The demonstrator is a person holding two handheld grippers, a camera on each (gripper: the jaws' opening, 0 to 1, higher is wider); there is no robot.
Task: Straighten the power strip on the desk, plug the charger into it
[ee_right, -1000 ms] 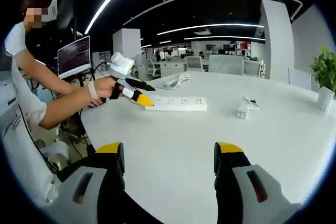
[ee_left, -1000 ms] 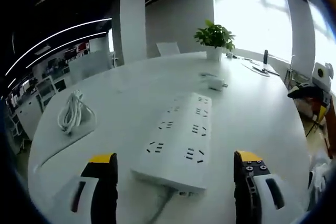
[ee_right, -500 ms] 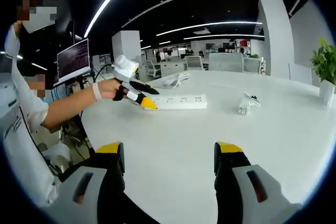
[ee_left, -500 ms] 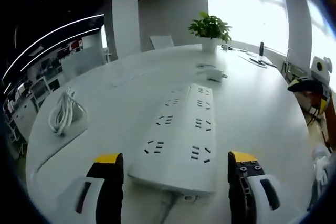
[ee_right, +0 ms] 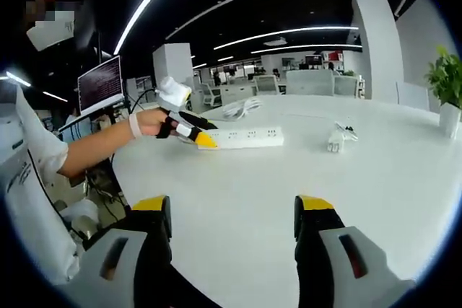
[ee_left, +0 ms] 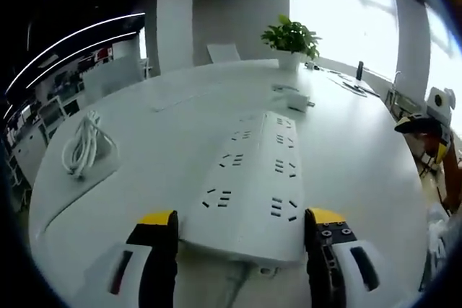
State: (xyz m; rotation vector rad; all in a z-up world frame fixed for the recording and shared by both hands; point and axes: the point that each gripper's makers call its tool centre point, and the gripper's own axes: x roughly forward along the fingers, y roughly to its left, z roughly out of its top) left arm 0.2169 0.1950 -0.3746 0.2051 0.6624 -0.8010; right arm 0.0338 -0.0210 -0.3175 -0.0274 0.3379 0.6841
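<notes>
Power strip [ee_left: 253, 185] between open tongs [ee_left: 242, 225]

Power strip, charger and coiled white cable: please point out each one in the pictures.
power strip [ee_left: 249, 189]: left gripper view, middle of its top face, between the socket rows.
charger [ee_right: 335, 146]: right gripper view, the white body on the desk.
coiled white cable [ee_left: 81, 151]: left gripper view, centre of the coil.

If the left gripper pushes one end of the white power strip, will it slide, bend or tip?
The power strip looks like a long rigid bar lying flat, so it probably pivots and slides without bending. The smooth desk should offer little grip. Tipping seems unlikely.
</notes>
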